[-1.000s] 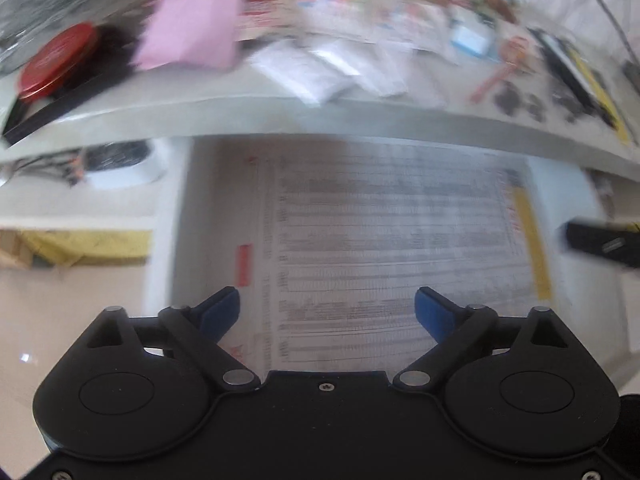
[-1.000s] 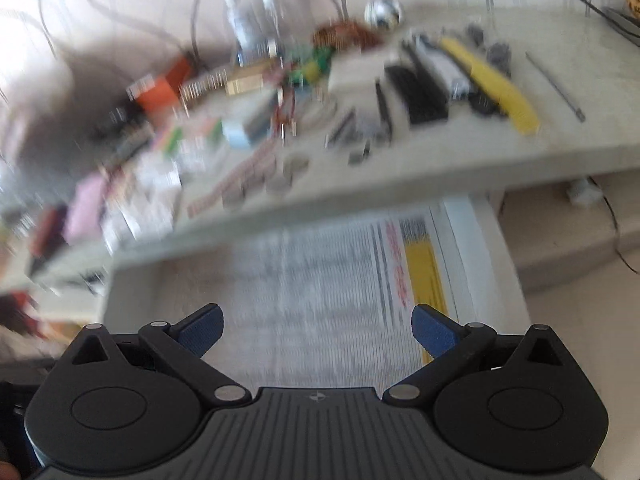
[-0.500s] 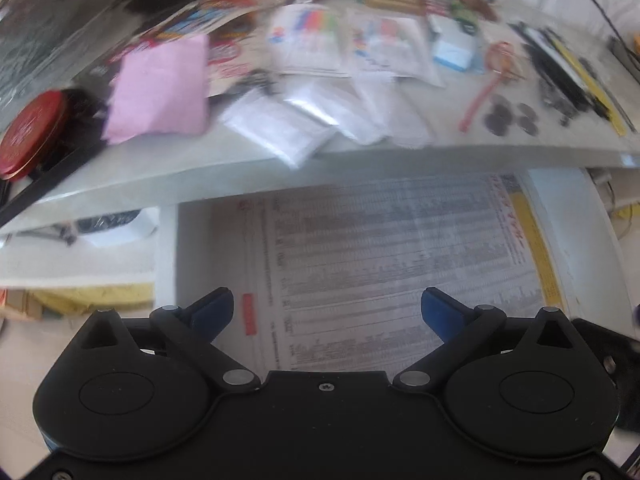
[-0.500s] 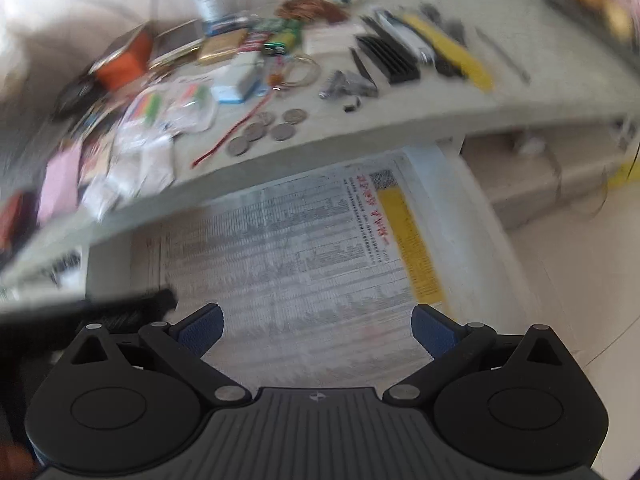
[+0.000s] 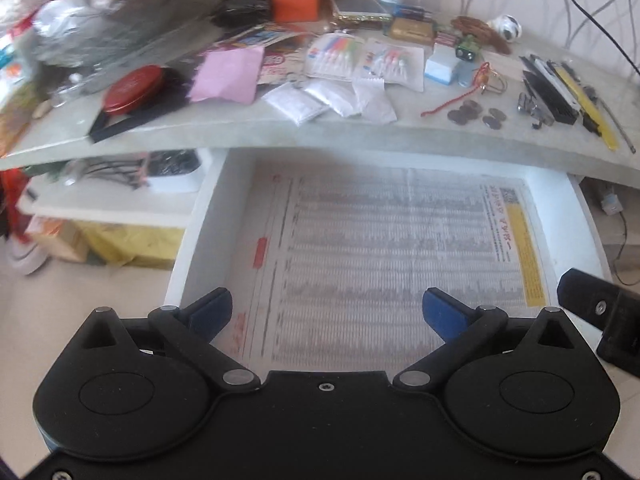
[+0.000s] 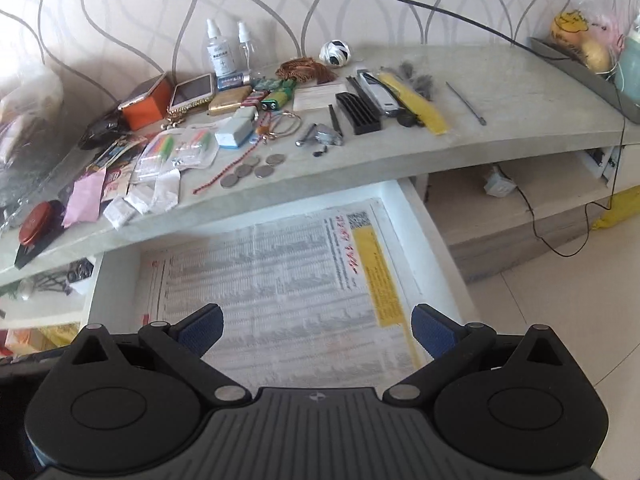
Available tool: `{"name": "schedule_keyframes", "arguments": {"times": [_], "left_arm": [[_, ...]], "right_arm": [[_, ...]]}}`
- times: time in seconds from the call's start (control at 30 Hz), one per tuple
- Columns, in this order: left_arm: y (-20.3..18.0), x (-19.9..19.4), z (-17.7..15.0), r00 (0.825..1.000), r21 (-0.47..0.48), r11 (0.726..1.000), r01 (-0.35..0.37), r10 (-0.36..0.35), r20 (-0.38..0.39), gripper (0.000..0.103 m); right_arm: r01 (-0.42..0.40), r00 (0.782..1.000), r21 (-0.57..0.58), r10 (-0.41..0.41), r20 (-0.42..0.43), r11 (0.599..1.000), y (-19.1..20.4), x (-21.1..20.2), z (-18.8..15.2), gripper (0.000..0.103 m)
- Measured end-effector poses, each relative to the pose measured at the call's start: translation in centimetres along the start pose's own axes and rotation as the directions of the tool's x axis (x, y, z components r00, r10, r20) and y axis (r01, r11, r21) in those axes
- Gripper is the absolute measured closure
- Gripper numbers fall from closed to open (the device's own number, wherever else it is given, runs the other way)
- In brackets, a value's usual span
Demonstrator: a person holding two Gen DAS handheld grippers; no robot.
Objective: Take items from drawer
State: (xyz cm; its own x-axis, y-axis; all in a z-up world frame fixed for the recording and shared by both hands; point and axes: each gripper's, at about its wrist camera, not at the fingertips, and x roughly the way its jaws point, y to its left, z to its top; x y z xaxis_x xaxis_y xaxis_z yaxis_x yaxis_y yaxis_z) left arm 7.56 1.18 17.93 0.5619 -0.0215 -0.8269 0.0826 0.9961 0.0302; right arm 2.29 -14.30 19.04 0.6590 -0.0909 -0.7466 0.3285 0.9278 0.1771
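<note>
Above the pulled-out white drawer (image 5: 192, 240), the left tool (image 5: 326, 312) is held with its blue-padded fingers (image 5: 210, 312) spread wide and nothing between them; the right tool (image 6: 316, 326) hangs over the same drawer, likewise spread wide and empty. Part of the right tool's black body is seen at the right edge of the left wrist view. The drawer floor is covered by a printed newspaper sheet (image 5: 392, 248) with a yellow strip along its right side; no other item is seen on the visible part of it. The small items are laid out on the grey stone worktop (image 6: 500, 92) directly above the drawer: a round red tin (image 5: 132, 90) on a black card, a pink paper packet (image 5: 226, 74), several small white sachets (image 5: 296, 102), a cluster of coins (image 5: 474, 114) beside a red cord, a black ribbed comb (image 6: 358, 114), a long yellow strip (image 6: 416, 106), an orange box (image 6: 146, 106), two clear spray bottles (image 6: 218, 50) against the patterned wall, and a white-and-black ball (image 6: 336, 52). Left of the drawer, a lower white shelf (image 5: 100, 208) carries dark cables; motion blur obscures the far-left worktop in the left wrist view.
</note>
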Motion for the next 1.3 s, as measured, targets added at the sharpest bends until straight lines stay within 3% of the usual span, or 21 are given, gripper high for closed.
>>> {"name": "schedule_keyframes", "arguments": {"times": [0.1, 0.3, 0.47, 1.3], "left_arm": [[-1.0, -0.9, -1.3, 1.0, -0.016, 1.0, -0.018, 0.018, -0.02, 0.0], [-3.1, -1.9, -2.3, 0.999, 0.117, 0.992, -0.051, 0.05, 0.009, 0.0], [-3.7, -1.7, -3.1, 0.999, 0.146, 0.989, -0.032, 0.03, 0.018, 0.0], [-2.1, -0.3, -4.2, 0.996, 0.136, 0.989, -0.063, 0.07, -0.048, 0.0]], "right_arm": [[-0.015, 1.0, -0.01, 0.015, -0.008, 1.0, -1.5, -1.0, -0.6, 0.0], [-0.023, 1.0, 0.026, 0.023, 0.02, 0.999, -3.4, -2.8, -1.7, 0.0], [-0.02, 1.0, 0.064, 0.019, 0.018, 0.998, -4.2, -2.7, -2.3, 0.0], [-0.058, 0.997, -0.002, 0.058, -0.044, 0.998, -3.1, -1.1, -4.3, 0.0]]}}
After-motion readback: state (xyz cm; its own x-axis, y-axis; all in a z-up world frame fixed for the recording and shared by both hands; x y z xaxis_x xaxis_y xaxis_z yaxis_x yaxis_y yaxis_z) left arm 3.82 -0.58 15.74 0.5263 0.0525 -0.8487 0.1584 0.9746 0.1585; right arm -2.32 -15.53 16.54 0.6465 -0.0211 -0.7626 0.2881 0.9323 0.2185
